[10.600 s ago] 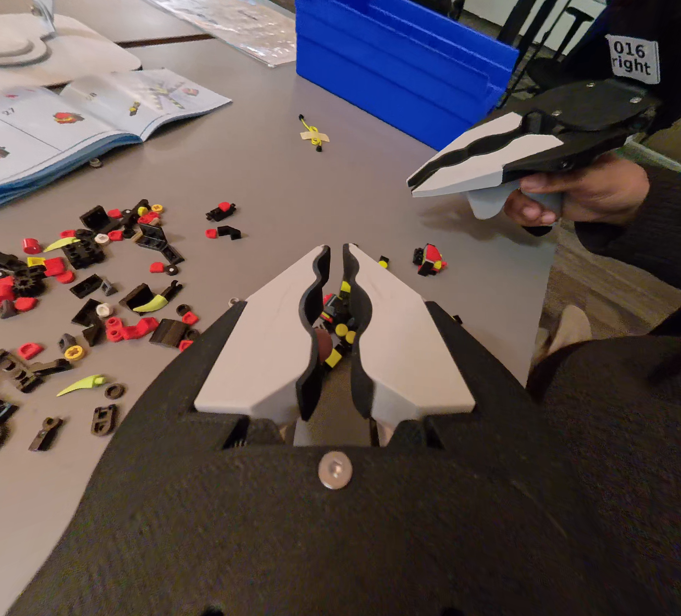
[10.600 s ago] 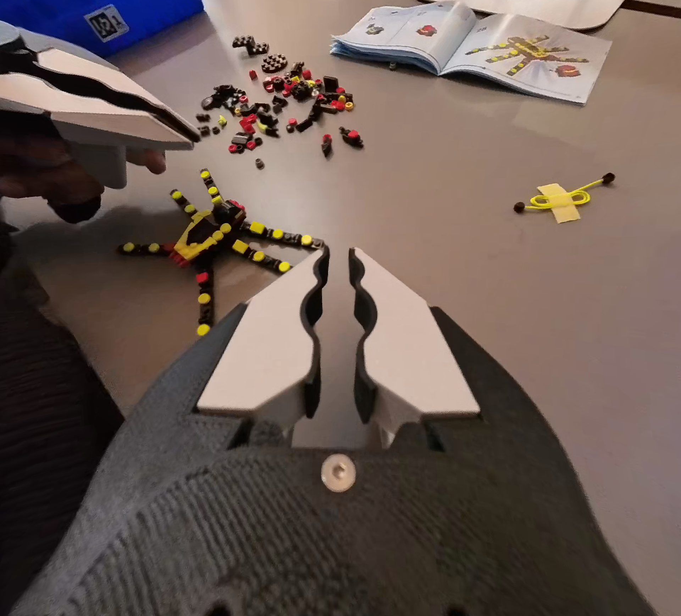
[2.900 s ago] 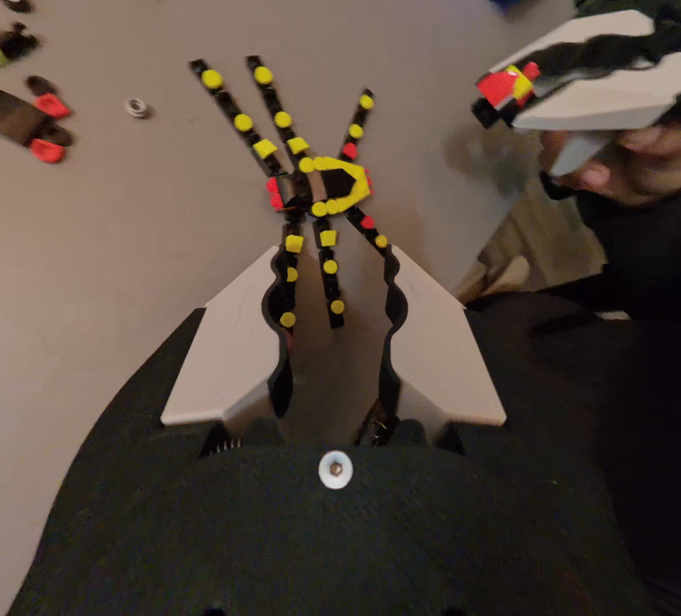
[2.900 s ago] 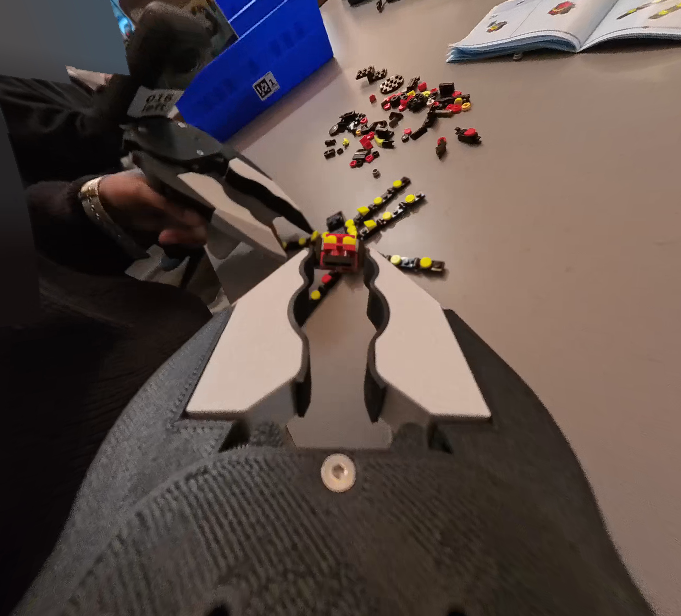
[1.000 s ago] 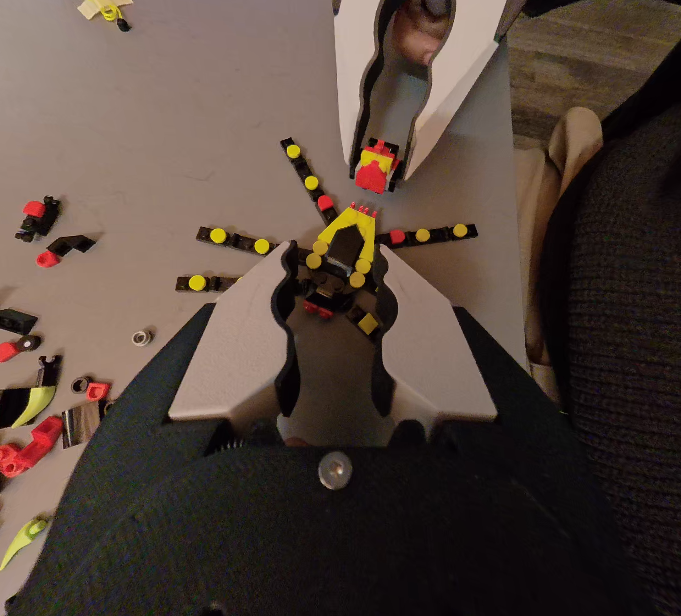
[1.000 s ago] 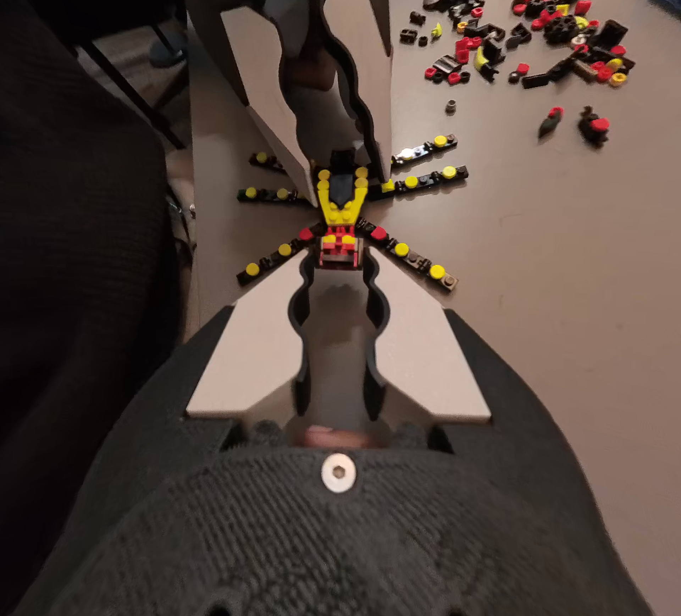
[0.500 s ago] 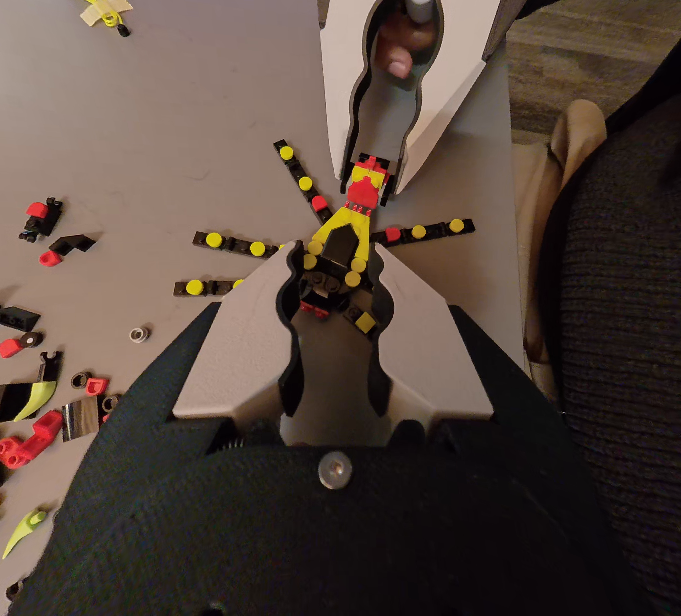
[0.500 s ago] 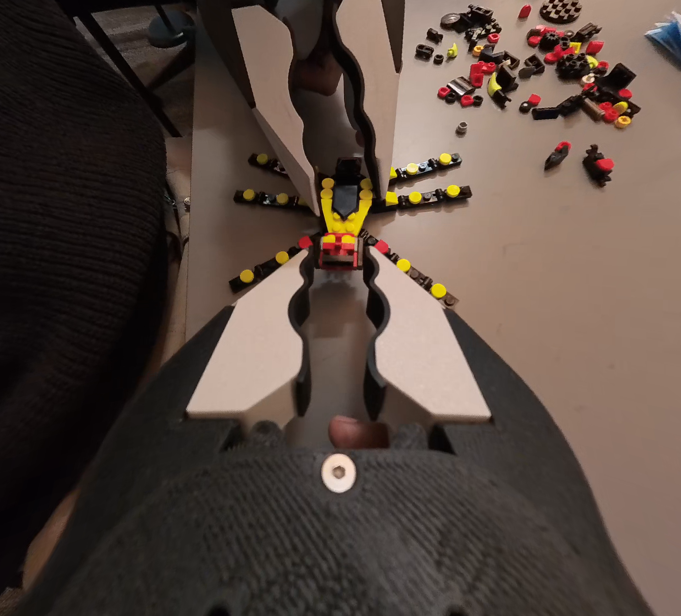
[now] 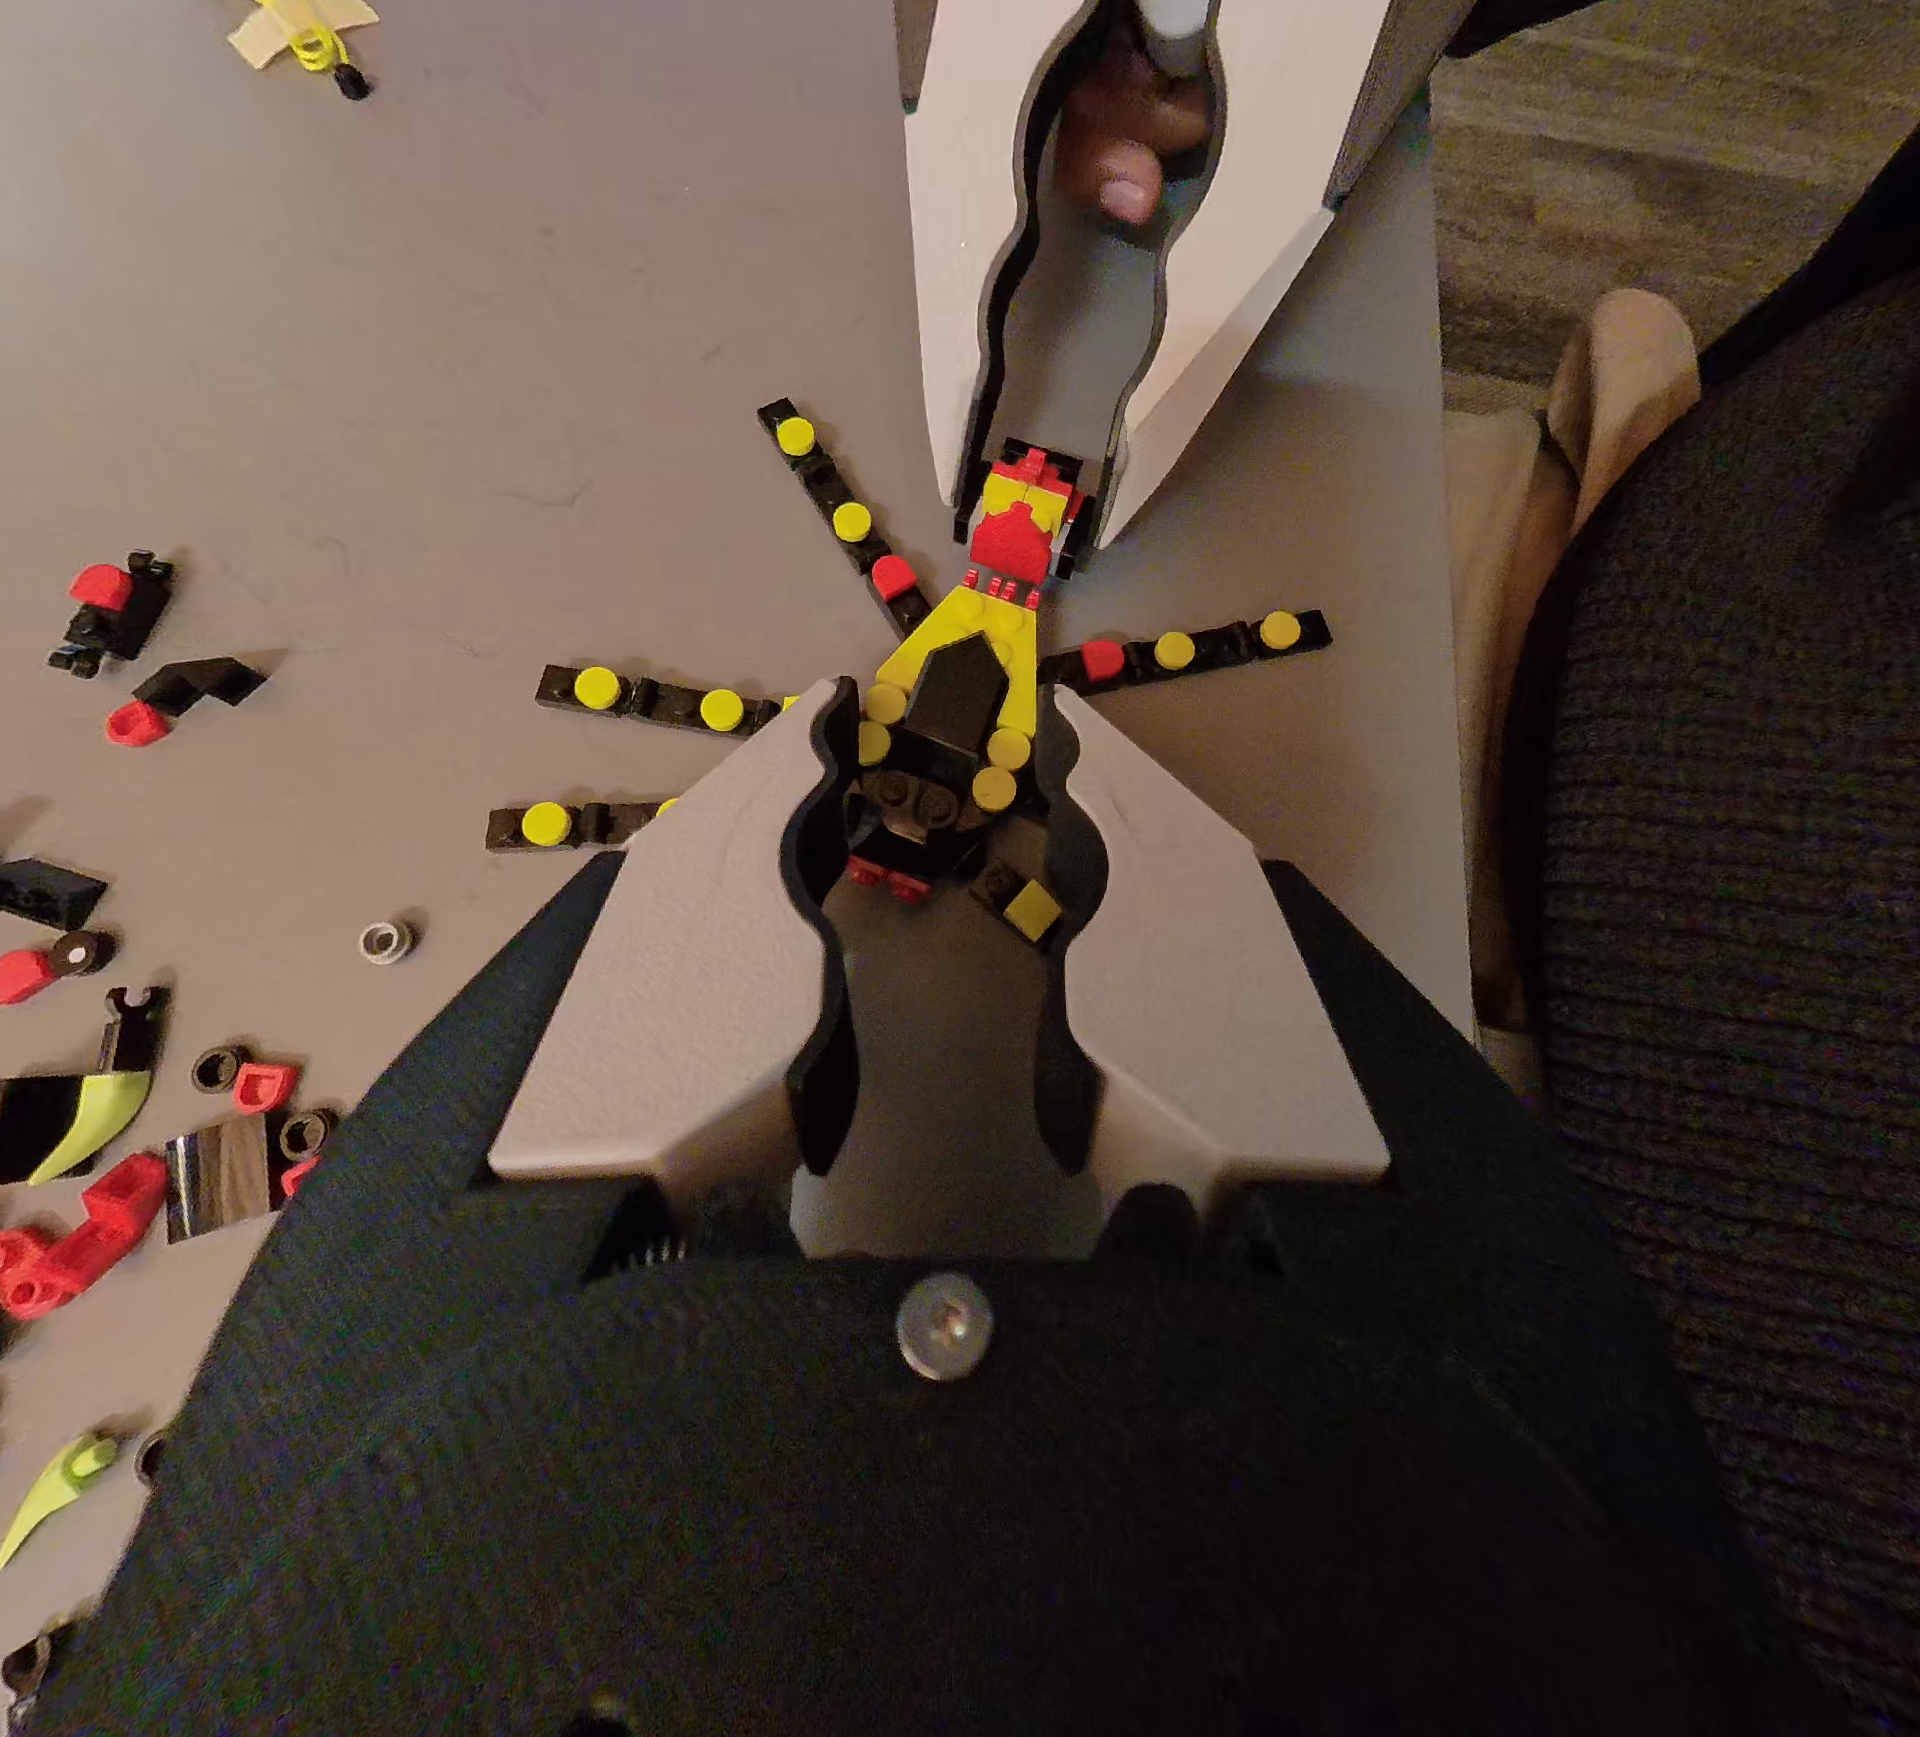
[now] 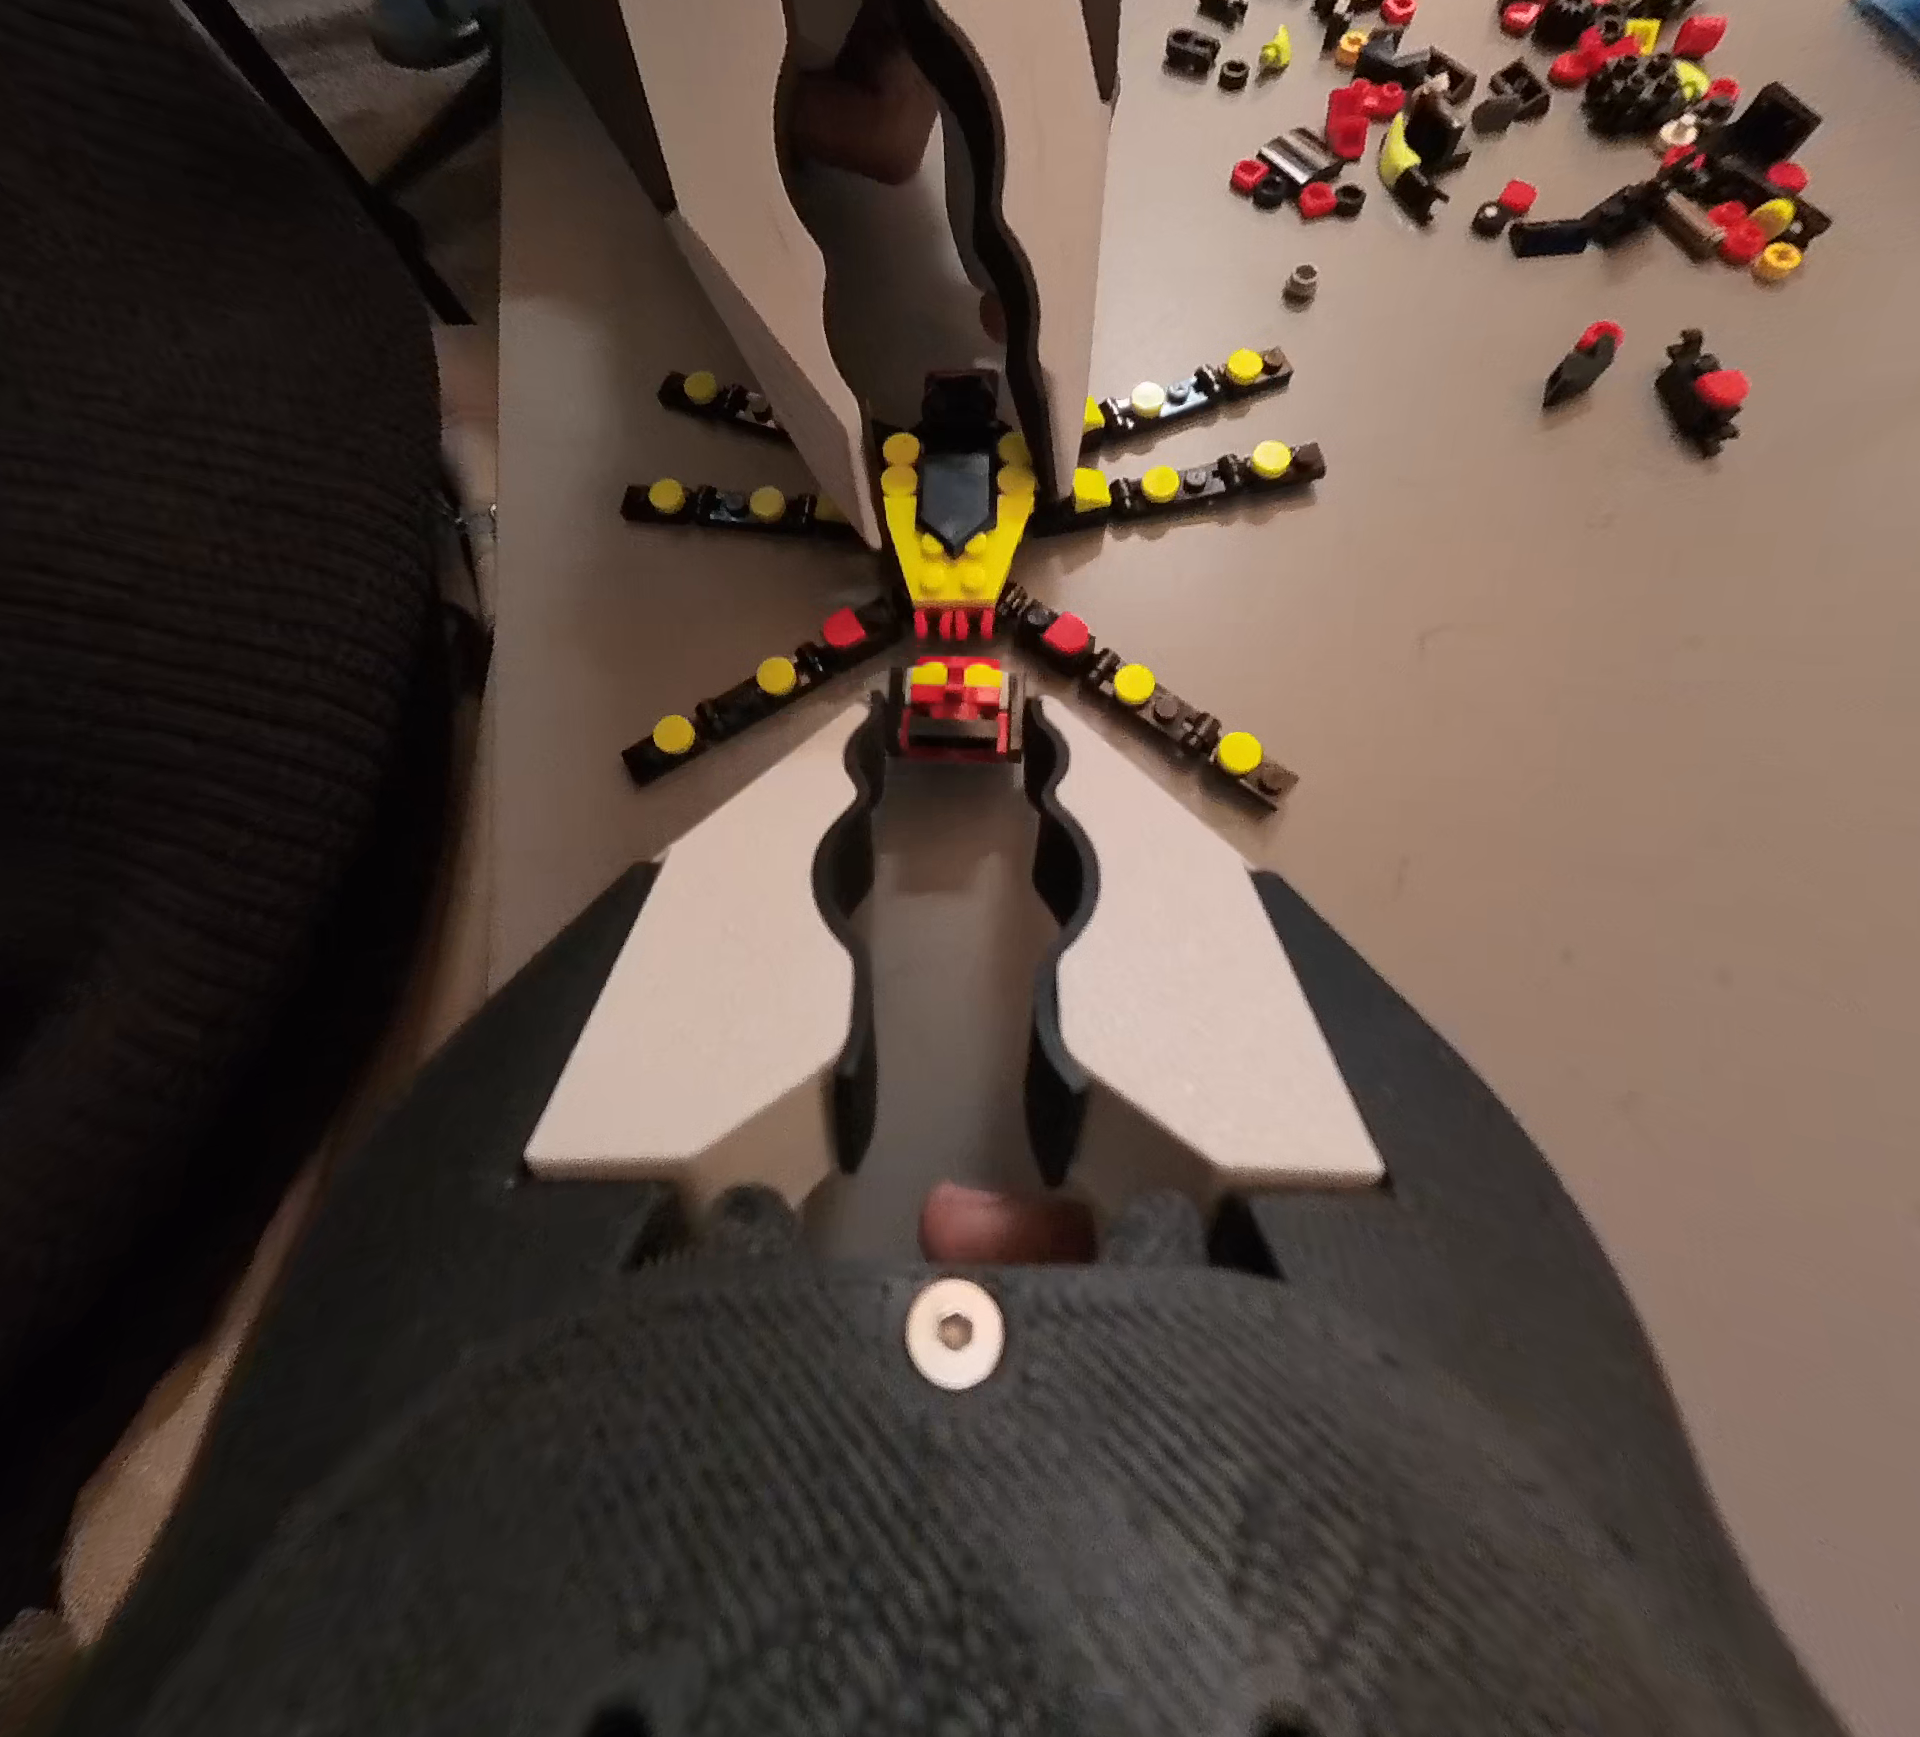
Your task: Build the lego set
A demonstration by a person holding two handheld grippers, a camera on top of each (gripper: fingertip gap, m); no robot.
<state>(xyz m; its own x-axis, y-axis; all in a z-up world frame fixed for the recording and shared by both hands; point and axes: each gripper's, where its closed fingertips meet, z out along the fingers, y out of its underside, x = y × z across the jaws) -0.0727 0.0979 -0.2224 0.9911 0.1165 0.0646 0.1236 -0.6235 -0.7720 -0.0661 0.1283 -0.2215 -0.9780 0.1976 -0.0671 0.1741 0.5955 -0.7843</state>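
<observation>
Left claw (image 9: 940, 731) is clamped around the black-and-yellow brick spider body (image 9: 961, 700) flat on the grey table (image 9: 520, 285). Right claw (image 10: 956, 726) pinches the small red-and-yellow head block (image 10: 956, 711), nearly touching the body's red connector. If it's pushed in crooked, I'd bet the thin studded legs (image 10: 1153, 690) pop off or the head slips.

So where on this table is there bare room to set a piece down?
Bare table lies right of the spider model, below the loose brick pile. Another free patch sits between the taped yellow cord and the spider's legs. Around the spider's body it is crowded by both grippers.
</observation>
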